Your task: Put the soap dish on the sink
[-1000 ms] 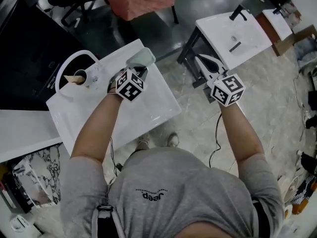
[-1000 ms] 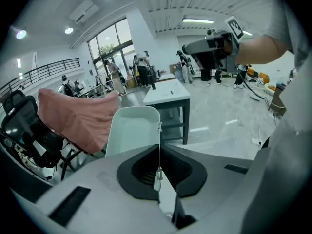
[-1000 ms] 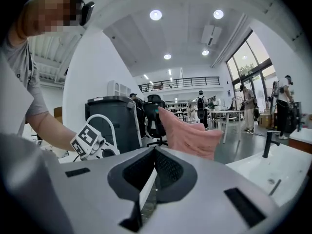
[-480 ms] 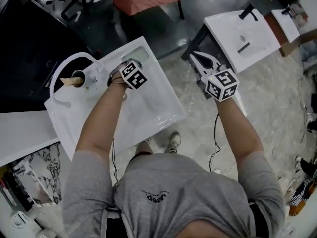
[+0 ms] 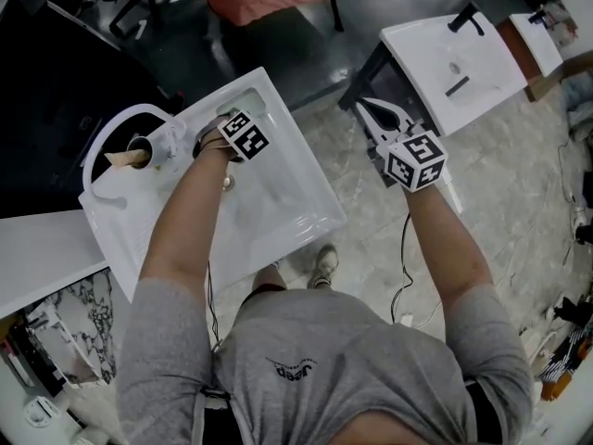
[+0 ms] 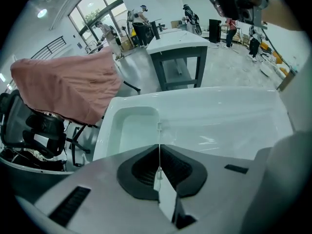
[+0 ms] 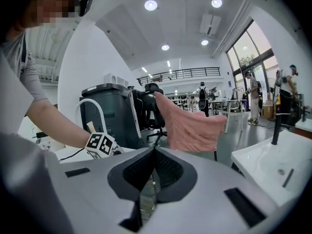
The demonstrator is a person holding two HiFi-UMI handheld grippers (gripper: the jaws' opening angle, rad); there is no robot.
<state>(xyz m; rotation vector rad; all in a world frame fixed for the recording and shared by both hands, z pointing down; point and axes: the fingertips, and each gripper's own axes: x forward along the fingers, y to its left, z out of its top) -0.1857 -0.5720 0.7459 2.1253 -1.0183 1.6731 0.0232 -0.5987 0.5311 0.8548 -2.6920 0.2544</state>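
The left gripper (image 6: pixel 159 130) pinches the soap dish (image 6: pixel 130 130) by its rim at the sink's (image 5: pixel 278 213) 1 o'clock corner, seemingly landed. Remaining: release and pull away. At 3 o'clock, the right gripper (image 7: pixel 155 152) hangs closed and empty.

Left gripper (image 6: pixel 159 150), jaws pinched on the rim of the soap dish (image 6: pixel 131 130), has come down from above the back corner of the white sink (image 5: pixel 296 202) and tipped steeply nose-down. The pale green dish was at first raised clear beyond the fingertips and plainly seen past the marker cube (image 5: pixel 243 135). It now sits low at the sink's rear ledge just ahead of the fingertips, largely covered by the cube in the head view; contact with the ledge cannot be confirmed. Right gripper (image 5: pixel 365 104) has shifted slightly closer to the sink's near edge.
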